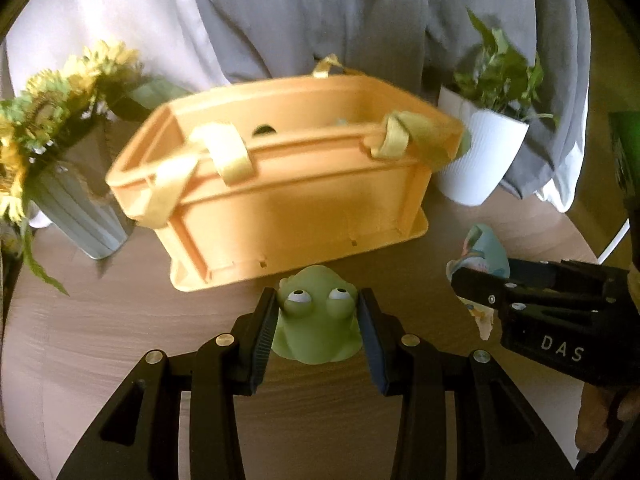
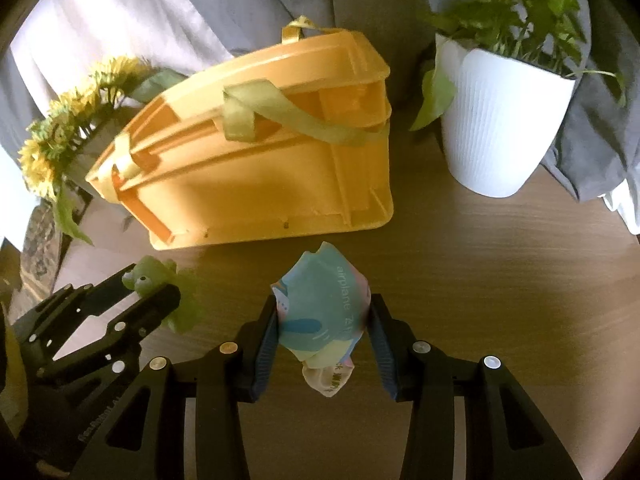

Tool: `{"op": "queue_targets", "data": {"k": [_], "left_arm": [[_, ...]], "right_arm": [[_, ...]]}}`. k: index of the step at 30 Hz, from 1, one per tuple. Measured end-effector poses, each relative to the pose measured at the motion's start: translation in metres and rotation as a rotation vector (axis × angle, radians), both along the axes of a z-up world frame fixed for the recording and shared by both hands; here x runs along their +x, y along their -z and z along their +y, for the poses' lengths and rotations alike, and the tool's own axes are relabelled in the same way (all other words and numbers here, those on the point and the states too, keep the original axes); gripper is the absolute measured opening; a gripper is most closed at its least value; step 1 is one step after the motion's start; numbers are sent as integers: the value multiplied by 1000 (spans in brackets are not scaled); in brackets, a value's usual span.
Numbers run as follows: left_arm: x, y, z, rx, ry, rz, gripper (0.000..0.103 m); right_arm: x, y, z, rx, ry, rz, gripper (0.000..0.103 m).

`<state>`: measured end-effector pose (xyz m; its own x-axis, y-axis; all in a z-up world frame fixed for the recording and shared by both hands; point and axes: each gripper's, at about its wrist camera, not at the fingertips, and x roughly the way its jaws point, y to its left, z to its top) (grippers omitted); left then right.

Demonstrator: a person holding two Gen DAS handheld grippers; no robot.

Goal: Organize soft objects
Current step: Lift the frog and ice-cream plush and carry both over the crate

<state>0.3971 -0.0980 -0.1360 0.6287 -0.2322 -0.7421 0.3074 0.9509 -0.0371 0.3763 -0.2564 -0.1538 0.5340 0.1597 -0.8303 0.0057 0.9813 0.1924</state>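
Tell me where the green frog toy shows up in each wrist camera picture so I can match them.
Left wrist view: the frog toy is at bottom center, clamped in the left gripper.
Right wrist view: the frog toy is at lower left, held by the same gripper reaching in from the left edge.
Shared landmark: the orange basket, just beyond the frog in both.
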Motion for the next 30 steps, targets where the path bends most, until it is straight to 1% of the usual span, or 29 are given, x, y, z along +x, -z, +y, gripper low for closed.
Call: {"op": "queue_targets", "data": {"k": [6,18,24,30], "left_arm": [[-7,-24,10,-40,-18,-52,40],[-28,-75,22,-98,-13,-188,40],[-34,-99,28,-125,-19,-255,40],[-28,-118,33,-141,-31,-315,40]], "right_arm": [[-14,-28,6,7,30,-80,44],[-34,-88,19,-40,13,-257,44],[-37,-115,22,-44,6,-345,44],[-34,-138,26,-49,4,-421,44]]}}
